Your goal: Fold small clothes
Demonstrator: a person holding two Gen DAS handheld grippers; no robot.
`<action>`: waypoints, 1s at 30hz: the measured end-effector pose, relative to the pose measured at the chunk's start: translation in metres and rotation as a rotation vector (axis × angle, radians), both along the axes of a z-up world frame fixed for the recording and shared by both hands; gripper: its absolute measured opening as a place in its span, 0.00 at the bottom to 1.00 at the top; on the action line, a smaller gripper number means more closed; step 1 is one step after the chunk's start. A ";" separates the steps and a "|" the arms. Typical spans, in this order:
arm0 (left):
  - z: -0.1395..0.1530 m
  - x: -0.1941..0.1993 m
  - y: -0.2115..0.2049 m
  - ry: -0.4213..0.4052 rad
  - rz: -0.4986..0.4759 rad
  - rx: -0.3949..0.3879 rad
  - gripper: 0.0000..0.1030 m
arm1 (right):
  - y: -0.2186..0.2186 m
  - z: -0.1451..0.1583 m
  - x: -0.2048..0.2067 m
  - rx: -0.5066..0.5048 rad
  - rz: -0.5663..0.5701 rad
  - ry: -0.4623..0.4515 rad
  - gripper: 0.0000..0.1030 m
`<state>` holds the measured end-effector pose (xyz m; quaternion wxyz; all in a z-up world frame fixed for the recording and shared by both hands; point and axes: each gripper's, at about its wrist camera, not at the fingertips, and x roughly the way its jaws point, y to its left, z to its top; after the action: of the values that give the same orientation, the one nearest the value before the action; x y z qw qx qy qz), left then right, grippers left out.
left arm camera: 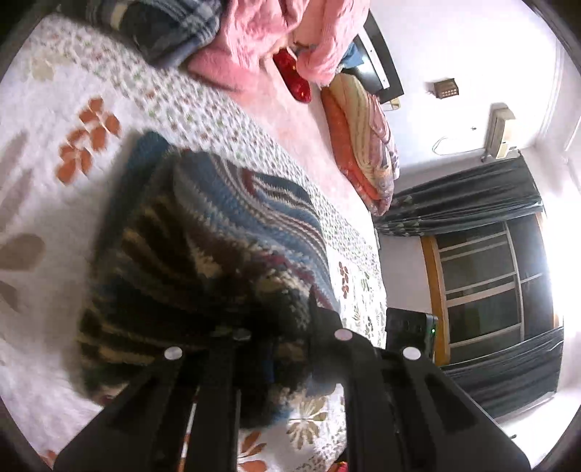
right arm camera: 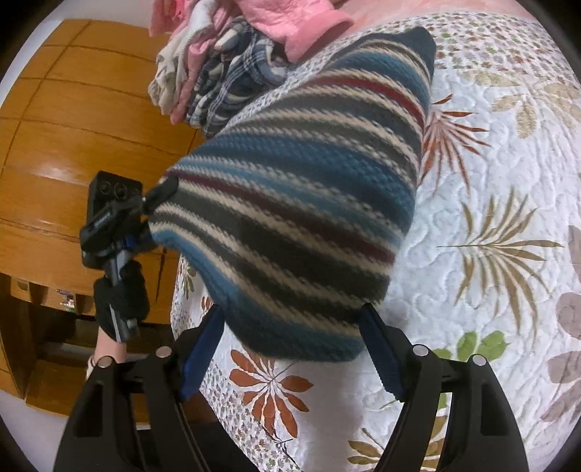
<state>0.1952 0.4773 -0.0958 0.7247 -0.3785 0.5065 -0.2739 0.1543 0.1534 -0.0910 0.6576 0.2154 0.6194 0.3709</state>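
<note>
A striped knit garment (right arm camera: 297,188) in blue, grey, cream and maroon is lifted over the floral quilt (right arm camera: 490,225) of a bed. In the right wrist view, my left gripper (right arm camera: 159,192) pinches its left corner, held by a gloved hand (right arm camera: 120,301). Seen from the left wrist, the same garment (left arm camera: 203,232) bunches between the fingers of my left gripper (left arm camera: 279,337), which is shut on it. My right gripper (right arm camera: 292,312) stands open, its blue-padded fingers (right arm camera: 203,348) wide apart on either side of the garment's near edge, not pressing it.
A pile of clothes, pink (right arm camera: 290,21) and dark plaid (right arm camera: 232,72), lies at the far end of the bed. Folded orange blankets (left arm camera: 359,145) sit by the headboard. A wooden wardrobe (right arm camera: 72,127) stands past the bed's left edge. A curtained window (left arm camera: 483,283) is on the far wall.
</note>
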 end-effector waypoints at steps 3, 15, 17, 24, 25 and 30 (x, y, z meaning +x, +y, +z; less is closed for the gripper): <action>-0.020 -0.003 0.012 0.035 -0.013 0.062 0.10 | 0.009 -0.003 0.000 -0.003 0.012 0.008 0.75; -0.046 -0.002 0.008 0.060 -0.075 0.272 0.11 | 0.024 -0.036 -0.007 -0.099 0.016 0.032 0.34; -0.031 0.000 0.010 0.026 -0.066 0.260 0.11 | 0.026 -0.028 -0.010 -0.081 0.026 0.002 0.33; -0.069 -0.007 0.005 0.103 -0.075 0.305 0.25 | 0.024 -0.041 -0.014 -0.162 0.039 0.012 0.33; -0.068 -0.007 0.006 0.100 -0.075 0.292 0.29 | 0.025 -0.039 -0.014 -0.173 0.049 0.003 0.34; -0.052 -0.005 0.025 0.095 -0.073 0.233 0.49 | 0.019 -0.026 -0.012 -0.155 0.060 0.001 0.63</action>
<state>0.1903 0.5025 -0.1477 0.7284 -0.2855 0.5822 -0.2212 0.1419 0.1728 -0.1169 0.6606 0.1455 0.6528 0.3411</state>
